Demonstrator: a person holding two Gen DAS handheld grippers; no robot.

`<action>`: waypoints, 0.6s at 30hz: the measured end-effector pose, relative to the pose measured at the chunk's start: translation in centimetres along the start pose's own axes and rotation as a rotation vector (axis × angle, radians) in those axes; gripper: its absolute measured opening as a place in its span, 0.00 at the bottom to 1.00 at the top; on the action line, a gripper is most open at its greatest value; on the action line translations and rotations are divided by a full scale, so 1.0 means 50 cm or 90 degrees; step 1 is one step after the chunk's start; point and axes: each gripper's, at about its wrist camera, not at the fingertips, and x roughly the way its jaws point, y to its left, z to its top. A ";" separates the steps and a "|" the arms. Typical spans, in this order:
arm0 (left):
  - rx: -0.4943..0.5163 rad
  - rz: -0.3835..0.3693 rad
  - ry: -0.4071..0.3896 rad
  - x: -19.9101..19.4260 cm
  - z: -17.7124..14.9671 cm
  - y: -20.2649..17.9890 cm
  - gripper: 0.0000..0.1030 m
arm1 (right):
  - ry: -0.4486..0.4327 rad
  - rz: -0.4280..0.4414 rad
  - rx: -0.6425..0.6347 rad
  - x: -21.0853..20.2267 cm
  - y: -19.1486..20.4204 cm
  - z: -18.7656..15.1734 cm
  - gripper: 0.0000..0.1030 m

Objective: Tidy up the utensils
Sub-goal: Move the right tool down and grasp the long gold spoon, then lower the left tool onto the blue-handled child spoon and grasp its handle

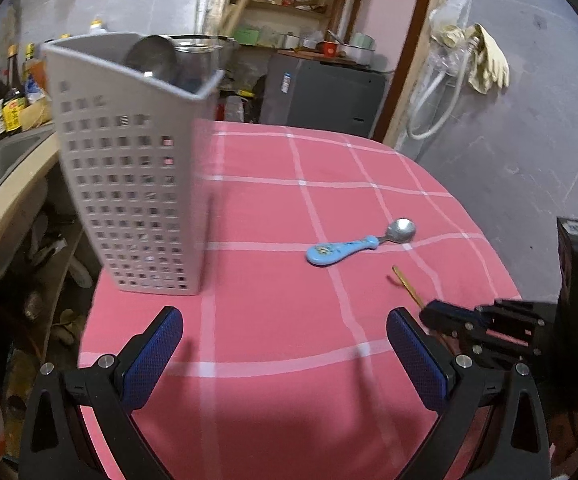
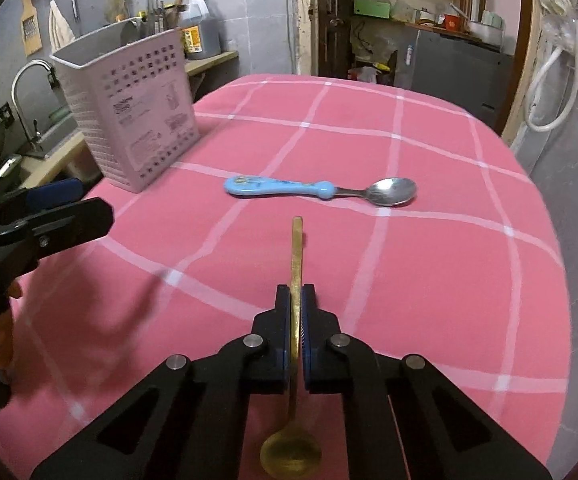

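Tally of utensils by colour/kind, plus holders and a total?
Gold spoon: 1, clamped in the right gripper
Blue-handled spoon: 1, on the cloth
Steel ladle: 1, in the holder
Holder: 1
Total: 4

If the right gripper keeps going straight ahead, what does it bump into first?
Probably the blue-handled spoon, lying crosswise just beyond the tip of the gold spoon that the right gripper holds. Depth is hard to judge, so it might pass above it.

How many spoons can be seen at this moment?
3. A blue-handled spoon lies on the tablecloth, a gold spoon is clamped in the right gripper, and one stands in the basket. The basket may hide more.
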 end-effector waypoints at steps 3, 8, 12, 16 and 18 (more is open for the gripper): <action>0.014 -0.011 0.009 0.015 0.005 -0.019 0.99 | 0.003 -0.016 0.030 -0.002 -0.049 0.000 0.04; 0.040 -0.020 0.021 0.043 0.020 -0.047 0.99 | -0.002 -0.041 0.058 -0.009 -0.115 0.004 0.04; 0.063 -0.025 0.026 0.075 0.042 -0.072 0.99 | -0.009 -0.052 0.065 -0.006 -0.144 0.013 0.04; 0.096 -0.026 0.031 0.117 0.073 -0.102 0.95 | -0.013 -0.036 0.066 0.004 -0.157 0.028 0.04; 0.113 -0.029 0.038 0.139 0.086 -0.109 0.89 | -0.013 -0.035 0.065 0.013 -0.161 0.038 0.04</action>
